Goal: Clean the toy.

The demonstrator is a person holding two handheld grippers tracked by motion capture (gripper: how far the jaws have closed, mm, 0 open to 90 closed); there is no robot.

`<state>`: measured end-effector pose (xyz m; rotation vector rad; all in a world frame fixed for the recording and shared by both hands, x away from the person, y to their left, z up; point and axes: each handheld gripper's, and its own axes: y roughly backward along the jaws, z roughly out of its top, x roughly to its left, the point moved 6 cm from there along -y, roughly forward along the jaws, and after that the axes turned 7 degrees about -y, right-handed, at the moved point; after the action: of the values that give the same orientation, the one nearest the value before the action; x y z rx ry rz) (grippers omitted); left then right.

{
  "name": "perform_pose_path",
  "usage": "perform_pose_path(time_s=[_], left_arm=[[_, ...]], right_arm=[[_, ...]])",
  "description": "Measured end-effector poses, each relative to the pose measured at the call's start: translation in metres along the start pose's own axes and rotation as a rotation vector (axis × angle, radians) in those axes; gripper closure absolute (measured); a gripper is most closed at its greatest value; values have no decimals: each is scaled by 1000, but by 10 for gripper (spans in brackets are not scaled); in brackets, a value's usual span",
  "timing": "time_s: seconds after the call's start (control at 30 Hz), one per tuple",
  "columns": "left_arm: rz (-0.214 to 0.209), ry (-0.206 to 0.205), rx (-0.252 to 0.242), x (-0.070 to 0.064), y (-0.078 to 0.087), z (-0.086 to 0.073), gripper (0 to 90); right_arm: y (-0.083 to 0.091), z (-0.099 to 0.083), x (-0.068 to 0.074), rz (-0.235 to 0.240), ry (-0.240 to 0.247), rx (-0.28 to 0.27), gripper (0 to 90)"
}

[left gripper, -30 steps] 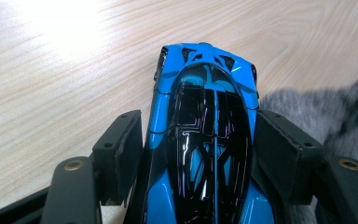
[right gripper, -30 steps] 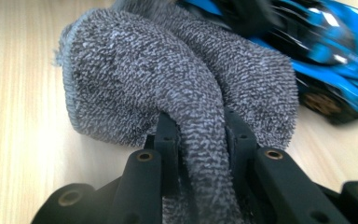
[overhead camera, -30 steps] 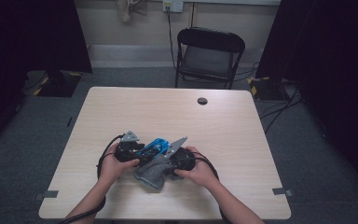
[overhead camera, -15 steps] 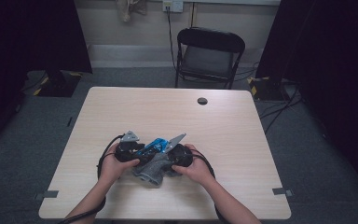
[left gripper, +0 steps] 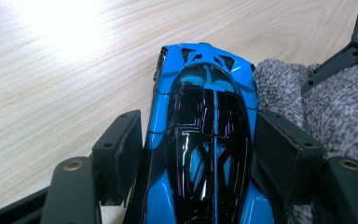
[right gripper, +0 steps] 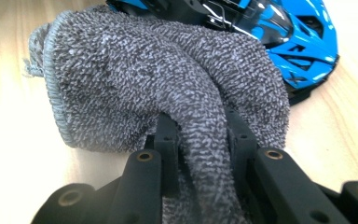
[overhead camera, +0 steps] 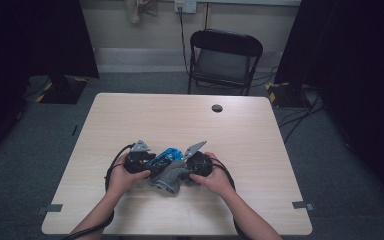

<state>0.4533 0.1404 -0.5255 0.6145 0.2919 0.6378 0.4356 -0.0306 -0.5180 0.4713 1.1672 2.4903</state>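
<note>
Close to the table's near edge, the left gripper (left gripper: 200,186) clamps a blue toy car (left gripper: 204,135) by its sides, while the right gripper (right gripper: 200,140) pinches a fold of grey cloth (right gripper: 158,79) that lies against the car. Likely a wipe is under way. Glossy sides could let the car squirt out of the jaws if the cloth drags hard. Farther off, bare table (overhead camera: 180,120) gives a loose car room to roll.
</note>
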Motion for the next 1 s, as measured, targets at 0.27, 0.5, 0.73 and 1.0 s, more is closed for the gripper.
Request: perform_pose_path(time_s=[0.27,0.5,0.73,1.0], left_arm=[[3,-5,1,0,0,0,334],[4,-6,6,0,1,0,334],[9,-10,9,-1,0,0,333],[27,-50,13,-3,0,3,318]], right_arm=[[7,-5,-12,-40,-27,5,720],[14,-9,-23,-81,-61,10,720],[26,-17,-37,-122,-107,7,720],[37,-28,-48,-136,-131,-3,720]])
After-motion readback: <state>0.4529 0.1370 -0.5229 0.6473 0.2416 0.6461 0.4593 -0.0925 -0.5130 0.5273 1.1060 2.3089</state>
